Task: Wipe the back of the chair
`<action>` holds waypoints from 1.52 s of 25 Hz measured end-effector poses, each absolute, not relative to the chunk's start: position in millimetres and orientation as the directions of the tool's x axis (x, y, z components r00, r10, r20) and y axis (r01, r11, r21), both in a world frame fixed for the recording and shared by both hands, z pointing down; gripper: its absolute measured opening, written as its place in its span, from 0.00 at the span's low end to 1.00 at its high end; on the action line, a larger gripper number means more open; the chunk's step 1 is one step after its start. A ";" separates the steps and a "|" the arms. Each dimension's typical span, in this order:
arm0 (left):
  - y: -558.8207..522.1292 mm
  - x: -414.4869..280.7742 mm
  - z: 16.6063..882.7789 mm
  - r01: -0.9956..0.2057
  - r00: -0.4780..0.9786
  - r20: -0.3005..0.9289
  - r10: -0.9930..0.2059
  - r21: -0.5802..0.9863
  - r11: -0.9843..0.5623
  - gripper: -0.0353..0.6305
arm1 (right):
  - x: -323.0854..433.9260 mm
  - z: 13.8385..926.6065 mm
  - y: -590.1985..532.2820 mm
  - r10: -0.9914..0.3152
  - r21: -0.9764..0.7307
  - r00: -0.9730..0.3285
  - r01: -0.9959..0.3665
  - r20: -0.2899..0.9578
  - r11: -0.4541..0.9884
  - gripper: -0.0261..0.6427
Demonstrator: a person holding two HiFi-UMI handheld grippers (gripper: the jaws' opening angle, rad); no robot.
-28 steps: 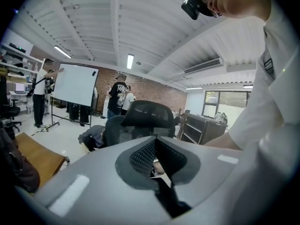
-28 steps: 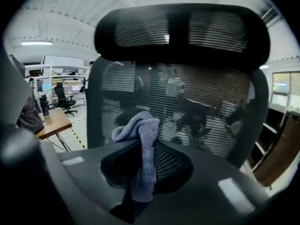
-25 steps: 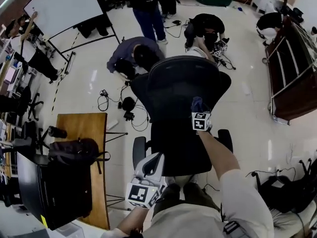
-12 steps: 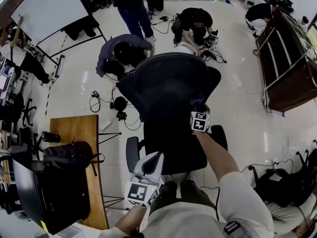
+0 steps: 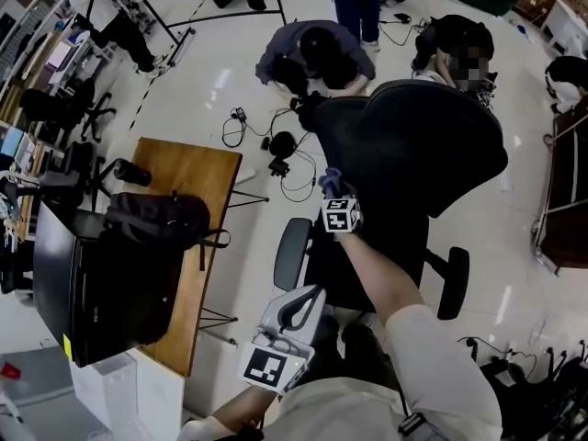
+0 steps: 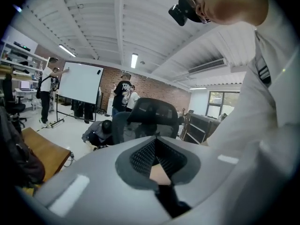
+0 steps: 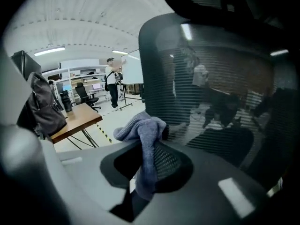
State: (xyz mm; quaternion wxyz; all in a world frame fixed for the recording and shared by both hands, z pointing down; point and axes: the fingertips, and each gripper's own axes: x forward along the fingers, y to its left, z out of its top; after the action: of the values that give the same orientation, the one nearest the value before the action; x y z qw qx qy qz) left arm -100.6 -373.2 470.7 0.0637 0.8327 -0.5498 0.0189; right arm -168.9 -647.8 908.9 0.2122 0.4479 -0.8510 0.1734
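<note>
Cloth (image 7: 140, 130): blue-grey knit, bunched, clamped in the closed jaws of the right gripper (image 7: 151, 165). The wad sits at the side edge of the chair (image 7: 211, 88) back, which is dark see-through mesh in a curved frame; contact unclear. Left gripper (image 6: 157, 159): jaws together, empty, low beside the chair, well apart from its back.
</note>
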 end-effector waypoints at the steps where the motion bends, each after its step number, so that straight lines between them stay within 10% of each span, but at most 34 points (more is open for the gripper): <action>1: -378.7 -104.5 474.8 -0.925 0.378 0.137 -0.916 0.098 -0.367 0.14 | -170.6 909.9 -656.7 -0.687 -0.100 -0.506 -0.836 0.523 0.540 0.12; 4: -383.8 -117.5 493.2 -0.937 0.346 0.258 -0.902 0.148 -0.317 0.14 | -165.2 905.1 -669.2 -0.704 -0.116 -0.496 -0.850 0.508 0.514 0.12; 7: -382.7 -126.9 485.1 -0.933 0.356 0.127 -0.926 0.109 -0.343 0.14 | -127.6 904.8 -655.8 -0.743 -0.121 -0.449 -0.883 0.496 0.453 0.12; 16: -373.2 -20.5 490.5 -0.815 0.579 0.080 -0.812 0.097 -0.571 0.14 | 185.1 950.6 -636.5 -0.808 -0.087 -0.036 -0.996 0.588 -0.019 0.12; 21: -375.1 5.4 513.8 -0.783 0.622 0.106 -0.776 0.104 -0.614 0.14 | 240.2 959.5 -633.5 -0.819 -0.073 0.004 -0.996 0.573 -0.056 0.12; 38: -380.1 -135.3 550.3 -0.940 0.338 0.300 -0.892 0.148 -0.307 0.14 | -163.2 1014.2 -628.9 -0.634 -0.138 -0.487 -0.844 0.601 0.519 0.12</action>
State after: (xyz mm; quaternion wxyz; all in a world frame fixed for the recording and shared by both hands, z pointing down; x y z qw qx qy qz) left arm -135.3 -380.1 550.3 0.1490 0.8044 -0.5695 0.0807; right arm -163.2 -628.9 1014.2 0.2467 0.4421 -0.8357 0.2128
